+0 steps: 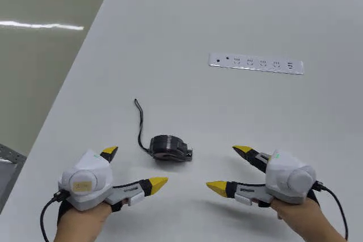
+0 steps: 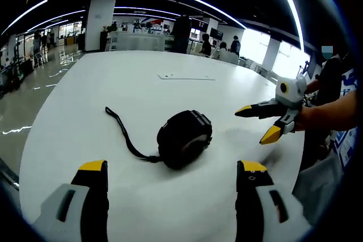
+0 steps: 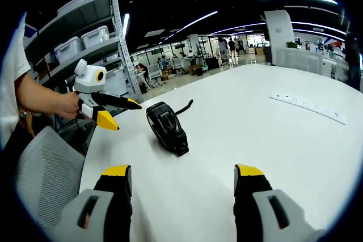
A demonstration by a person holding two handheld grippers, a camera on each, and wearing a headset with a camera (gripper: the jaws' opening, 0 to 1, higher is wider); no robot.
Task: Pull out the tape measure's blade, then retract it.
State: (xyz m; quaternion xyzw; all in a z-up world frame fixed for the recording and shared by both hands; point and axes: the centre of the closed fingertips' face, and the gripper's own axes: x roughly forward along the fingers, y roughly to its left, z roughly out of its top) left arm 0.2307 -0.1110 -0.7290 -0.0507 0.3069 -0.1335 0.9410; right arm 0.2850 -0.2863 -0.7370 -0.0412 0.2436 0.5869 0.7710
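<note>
A black tape measure (image 1: 168, 148) lies on its side on the white table (image 1: 238, 21), its black wrist strap (image 1: 139, 120) trailing away from me. The blade is inside the case. My left gripper (image 1: 134, 166) is open, a short way to the left and nearer me than the tape. In its own view the tape measure (image 2: 185, 138) sits ahead between the yellow-tipped jaws of the left gripper (image 2: 173, 168). My right gripper (image 1: 230, 167) is open to the right of the tape. The tape measure (image 3: 166, 126) lies ahead of the right gripper (image 3: 181, 172), with nothing between the jaws.
A white power strip (image 1: 256, 63) lies flat farther back on the right. The table's left edge (image 1: 68, 77) runs diagonally, with grey floor beyond. Shelving with bins (image 3: 85, 38) stands behind the left hand.
</note>
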